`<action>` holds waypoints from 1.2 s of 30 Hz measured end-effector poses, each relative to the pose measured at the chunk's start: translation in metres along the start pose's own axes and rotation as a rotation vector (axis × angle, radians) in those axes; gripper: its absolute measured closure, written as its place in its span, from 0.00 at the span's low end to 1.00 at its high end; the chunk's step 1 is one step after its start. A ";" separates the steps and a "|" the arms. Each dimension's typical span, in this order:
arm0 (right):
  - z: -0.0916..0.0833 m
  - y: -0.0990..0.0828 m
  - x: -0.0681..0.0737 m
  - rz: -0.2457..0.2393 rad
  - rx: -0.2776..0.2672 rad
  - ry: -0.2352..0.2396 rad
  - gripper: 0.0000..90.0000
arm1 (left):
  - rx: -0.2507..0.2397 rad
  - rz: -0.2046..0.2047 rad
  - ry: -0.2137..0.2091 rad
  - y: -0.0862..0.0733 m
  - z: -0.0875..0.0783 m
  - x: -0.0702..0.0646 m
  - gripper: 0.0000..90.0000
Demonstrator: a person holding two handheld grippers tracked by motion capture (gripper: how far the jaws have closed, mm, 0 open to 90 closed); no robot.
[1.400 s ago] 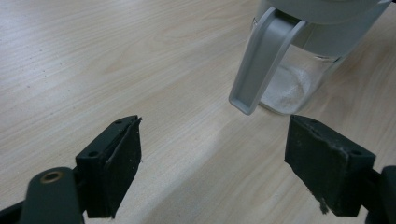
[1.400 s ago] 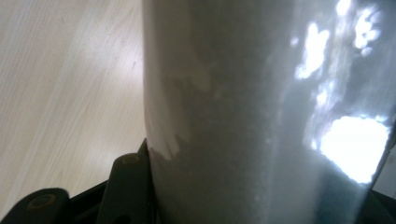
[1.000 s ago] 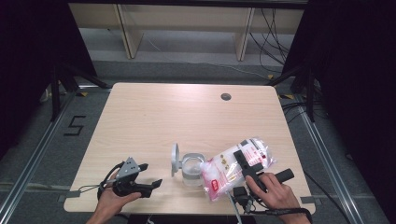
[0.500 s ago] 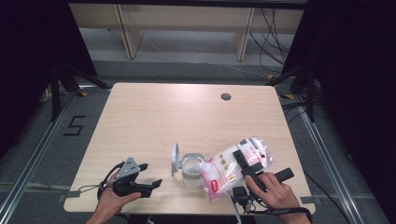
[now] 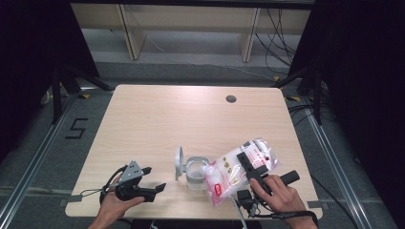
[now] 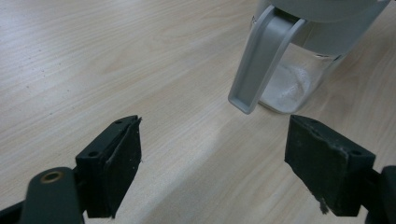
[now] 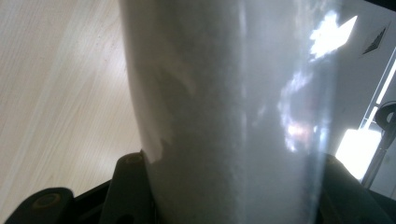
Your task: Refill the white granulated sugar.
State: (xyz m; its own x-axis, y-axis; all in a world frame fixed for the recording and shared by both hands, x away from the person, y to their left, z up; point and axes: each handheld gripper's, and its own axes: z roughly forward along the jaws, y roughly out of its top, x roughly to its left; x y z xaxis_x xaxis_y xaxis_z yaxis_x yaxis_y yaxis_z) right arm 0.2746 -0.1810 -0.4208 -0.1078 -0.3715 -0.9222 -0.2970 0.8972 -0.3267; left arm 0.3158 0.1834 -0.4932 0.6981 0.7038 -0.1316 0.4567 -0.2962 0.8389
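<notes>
Pinching the bag of white powder over the jar, right tongs; left tongs spread, empty

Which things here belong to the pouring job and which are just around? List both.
In the job: bag of white powder, tipped toward the jar and clamped in the right gripper; clear jar with its grey lid swung open; left gripper, open beside it.

Just around: table; shelving; floor cables.
</notes>
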 end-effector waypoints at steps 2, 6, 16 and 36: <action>0.001 -0.001 -0.001 -0.011 0.003 -0.002 0.61 | 0.000 0.001 0.000 0.000 0.000 0.000 0.20; -0.001 -0.004 -0.002 -0.022 0.009 -0.008 0.62 | -0.002 0.002 -0.001 0.000 0.000 0.000 0.20; 0.005 -0.005 0.002 0.029 -0.003 -0.016 0.62 | -0.017 0.004 -0.003 0.000 0.000 0.000 0.20; -0.005 -0.005 0.002 0.029 -0.002 -0.024 0.63 | -0.007 0.017 0.000 0.000 0.001 0.001 0.20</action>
State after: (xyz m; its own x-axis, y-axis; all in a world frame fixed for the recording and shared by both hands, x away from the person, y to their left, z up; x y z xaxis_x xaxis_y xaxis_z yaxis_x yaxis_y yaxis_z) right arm 0.2709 -0.1875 -0.4194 -0.0938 -0.3391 -0.9361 -0.2961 0.9072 -0.2990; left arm 0.3169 0.1838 -0.4936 0.7060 0.6985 -0.1174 0.4410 -0.3038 0.8446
